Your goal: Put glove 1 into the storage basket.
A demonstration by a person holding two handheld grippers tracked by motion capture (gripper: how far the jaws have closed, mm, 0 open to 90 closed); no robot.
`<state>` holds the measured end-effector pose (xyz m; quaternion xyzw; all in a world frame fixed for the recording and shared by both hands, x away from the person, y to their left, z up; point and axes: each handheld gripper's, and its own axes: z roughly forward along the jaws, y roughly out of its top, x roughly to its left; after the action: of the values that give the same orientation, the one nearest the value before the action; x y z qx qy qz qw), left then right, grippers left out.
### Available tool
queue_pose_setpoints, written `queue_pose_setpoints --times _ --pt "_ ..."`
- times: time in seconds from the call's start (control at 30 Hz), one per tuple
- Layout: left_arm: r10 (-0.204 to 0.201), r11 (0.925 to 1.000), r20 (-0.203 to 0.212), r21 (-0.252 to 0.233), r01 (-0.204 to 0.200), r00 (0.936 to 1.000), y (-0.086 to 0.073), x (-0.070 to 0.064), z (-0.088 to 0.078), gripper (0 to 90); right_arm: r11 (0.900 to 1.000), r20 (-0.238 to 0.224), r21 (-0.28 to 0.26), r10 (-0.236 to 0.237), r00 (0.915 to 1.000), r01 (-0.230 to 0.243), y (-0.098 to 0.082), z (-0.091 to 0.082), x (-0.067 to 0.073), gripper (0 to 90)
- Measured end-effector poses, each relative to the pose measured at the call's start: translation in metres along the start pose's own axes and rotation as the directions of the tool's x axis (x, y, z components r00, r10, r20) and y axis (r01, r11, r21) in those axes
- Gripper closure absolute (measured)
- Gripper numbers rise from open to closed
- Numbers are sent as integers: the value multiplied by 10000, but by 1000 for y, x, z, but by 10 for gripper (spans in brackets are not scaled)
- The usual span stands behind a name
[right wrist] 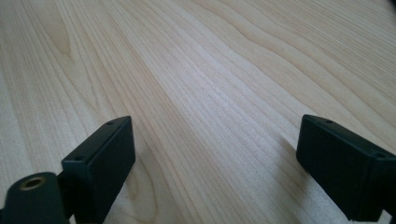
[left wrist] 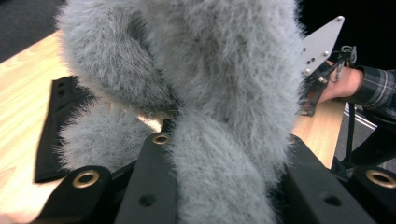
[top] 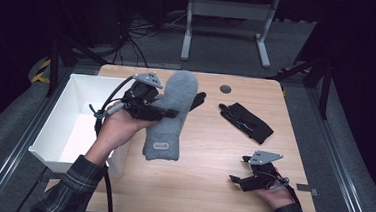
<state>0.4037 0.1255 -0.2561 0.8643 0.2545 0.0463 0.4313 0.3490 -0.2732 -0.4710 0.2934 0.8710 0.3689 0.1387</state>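
Note:
A grey fuzzy mitten (top: 171, 116) hangs lifted above the left half of the wooden table (top: 205, 187), cuff end down. My left gripper (top: 169, 113) is shut on its side near the thumb. In the left gripper view the grey mitten (left wrist: 224, 84) bulges between the two black jaws. A black glove (top: 245, 121) lies flat on the table to the right of the mitten. Another black glove (top: 198, 100) peeks out behind the mitten and also lies at the left in the left gripper view (left wrist: 53, 126). My right gripper (top: 236, 180) rests low at the front right, open, with bare wood between its jaws (right wrist: 215, 154).
A white open bin (top: 70, 109) stands against the table's left edge, just beside the left hand. A small dark round disc (top: 225, 89) sits near the far edge. Table legs and cables lie on the dark floor beyond.

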Motion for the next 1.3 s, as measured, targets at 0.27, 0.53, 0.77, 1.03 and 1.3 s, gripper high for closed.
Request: queue_pose_setpoints --times 0.27,0.53,0.77,1.03,1.3 --pt "-383 9991 -496 -187 374 9980 -10 14 -32 742 10000 -95 15 -83 9999 83 0 0 -2 112" --pt "-725 9971 -1091 -330 693 9914 -23 31 -69 742 10000 -92 16 -80 9999 80 0 0 -2 111" --pt "-1108 9930 -1385 -561 1039 9841 -39 49 -93 743 10000 -89 20 -72 9999 72 0 0 -2 111" --pt "-1545 9872 -1807 -670 1445 9713 -54 68 -121 743 10000 -30 10 -14 10000 14 1 1 -2 105" --pt "-1734 9847 -2395 -256 1724 9553 -80 85 -128 743 10000 -22 18 -15 10000 15 1 1 -2 105"
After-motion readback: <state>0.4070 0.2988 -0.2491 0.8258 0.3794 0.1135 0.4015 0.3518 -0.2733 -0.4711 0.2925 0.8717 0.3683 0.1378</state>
